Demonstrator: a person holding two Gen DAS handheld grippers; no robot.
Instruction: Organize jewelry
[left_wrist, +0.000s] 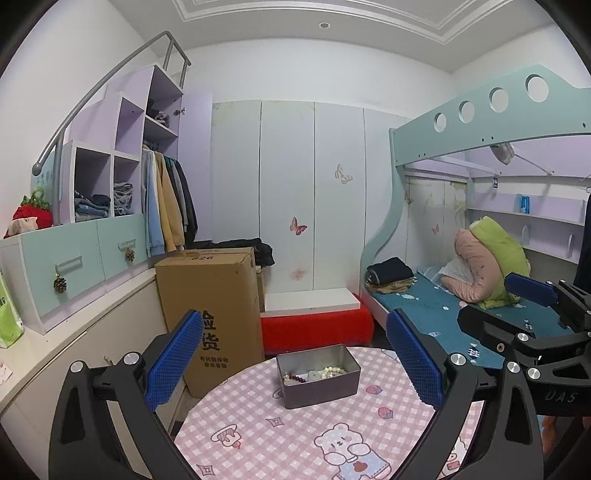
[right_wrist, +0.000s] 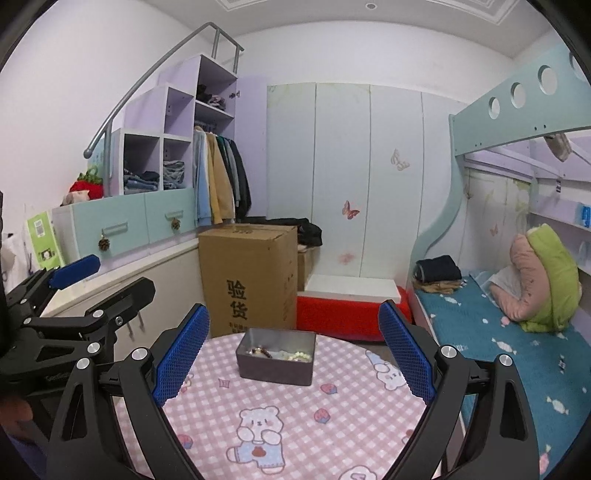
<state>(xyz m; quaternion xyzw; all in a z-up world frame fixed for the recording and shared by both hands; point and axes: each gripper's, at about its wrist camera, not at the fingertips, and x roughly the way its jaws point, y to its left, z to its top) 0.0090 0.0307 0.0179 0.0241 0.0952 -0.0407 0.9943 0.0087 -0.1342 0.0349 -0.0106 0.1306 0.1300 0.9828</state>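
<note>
Both views showed the jewelry inside a metal tin. From the left wrist, the left claw (left_wrist: 293, 360) hung released above the surface (left_wrist: 280, 435), the tin (left_wrist: 318, 374) holding beaded bracelets (left_wrist: 334, 370). From the right wrist, the right claw (right_wrist: 293, 350) gaped empty; those bracelets (right_wrist: 295, 356) looked light, limp and slippery, best pinched across the beads.

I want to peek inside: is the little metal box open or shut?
Open. The small grey rectangular metal tin has no lid on, and a white bead bracelet and dark red bead bracelet show inside.
</note>
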